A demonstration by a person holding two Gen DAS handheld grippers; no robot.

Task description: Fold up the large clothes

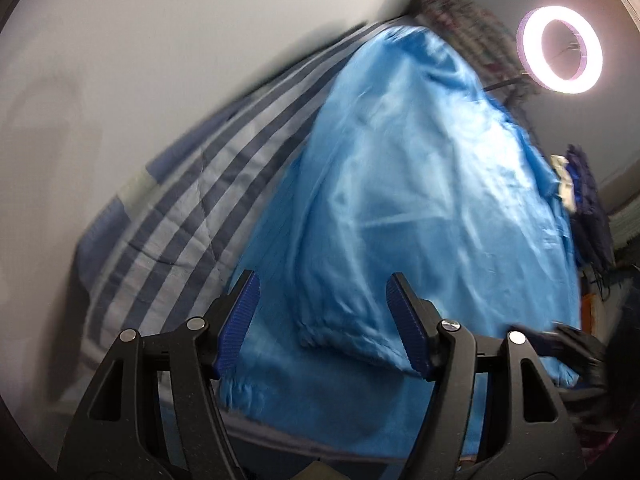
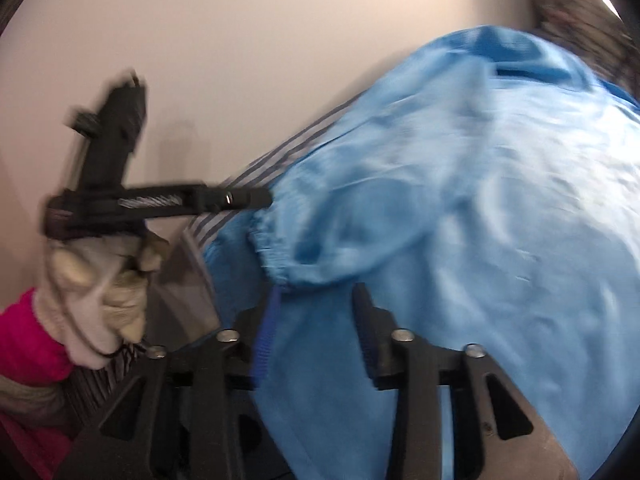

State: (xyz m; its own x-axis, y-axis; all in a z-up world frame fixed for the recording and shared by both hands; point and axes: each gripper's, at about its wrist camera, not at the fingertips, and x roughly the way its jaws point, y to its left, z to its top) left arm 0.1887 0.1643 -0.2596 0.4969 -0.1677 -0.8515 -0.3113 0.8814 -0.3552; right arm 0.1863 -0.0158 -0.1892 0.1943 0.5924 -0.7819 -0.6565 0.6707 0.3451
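Observation:
A large shiny light-blue jacket (image 1: 400,200) lies spread on a striped blue-and-grey bedcover (image 1: 180,208). An elastic sleeve cuff (image 1: 340,340) lies folded over its body. My left gripper (image 1: 322,292) is open and empty, just above the cuff. In the right wrist view the jacket (image 2: 480,200) fills the right side, its cuff (image 2: 276,256) near my right gripper (image 2: 316,300), which is open with the fabric under it. The left gripper (image 2: 256,196) also shows there, held by a gloved hand (image 2: 100,280).
A lit ring light (image 1: 560,54) stands at the upper right. A patterned cloth (image 1: 468,20) lies beyond the jacket's far end. Dark blue clothes (image 1: 588,208) hang at the right. A plain pale wall (image 1: 160,60) runs along the bed's far side.

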